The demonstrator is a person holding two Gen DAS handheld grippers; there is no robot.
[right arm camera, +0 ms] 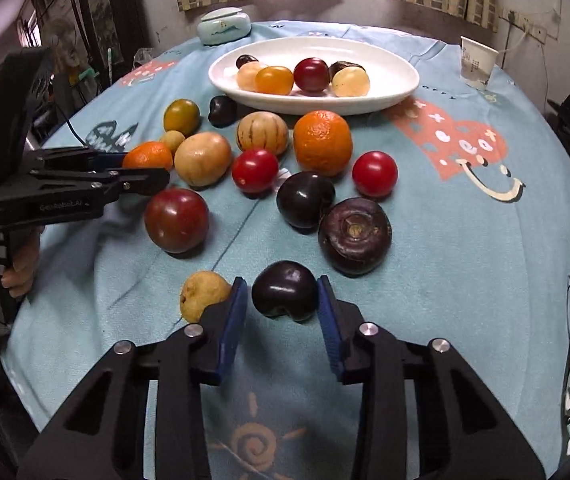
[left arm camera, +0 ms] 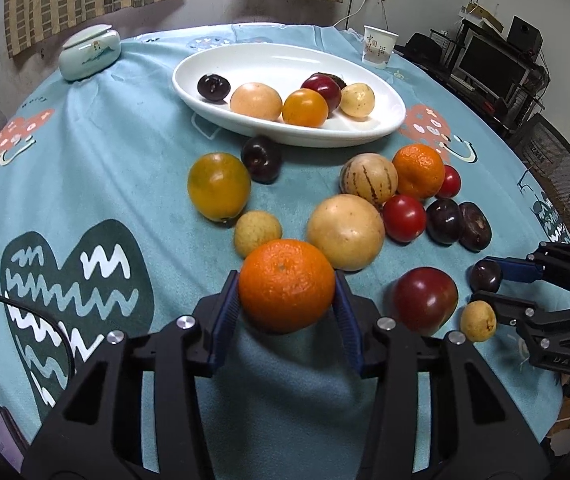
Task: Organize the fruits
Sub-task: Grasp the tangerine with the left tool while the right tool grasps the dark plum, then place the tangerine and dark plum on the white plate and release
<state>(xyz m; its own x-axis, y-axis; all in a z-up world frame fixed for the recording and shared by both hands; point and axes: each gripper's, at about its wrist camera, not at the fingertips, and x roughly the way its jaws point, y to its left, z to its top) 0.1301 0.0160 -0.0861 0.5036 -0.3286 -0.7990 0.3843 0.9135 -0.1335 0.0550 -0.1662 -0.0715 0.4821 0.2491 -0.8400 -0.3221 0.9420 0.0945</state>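
Observation:
An orange mandarin (left arm camera: 287, 286) sits between the blue pads of my left gripper (left arm camera: 287, 292), which is shut on it just above the teal cloth. In the right wrist view the left gripper (right arm camera: 147, 166) shows at the left with the same mandarin (right arm camera: 149, 154). My right gripper (right arm camera: 283, 294) is shut on a dark plum (right arm camera: 285, 294) low over the cloth, with a small yellow fruit (right arm camera: 203, 294) touching its left finger. A white oval dish (left arm camera: 365, 132) at the back holds several fruits. Several more fruits lie loose between the dish and the grippers.
A red-brown tomato (left arm camera: 425, 300) lies between the two grippers. A pale lidded jar (left arm camera: 89, 54) and a paper cup (left arm camera: 379, 46) stand at the far edge. A dark purple fruit (right arm camera: 355, 234) lies just beyond the right gripper. A hand (right arm camera: 17, 276) holds the left gripper's handle.

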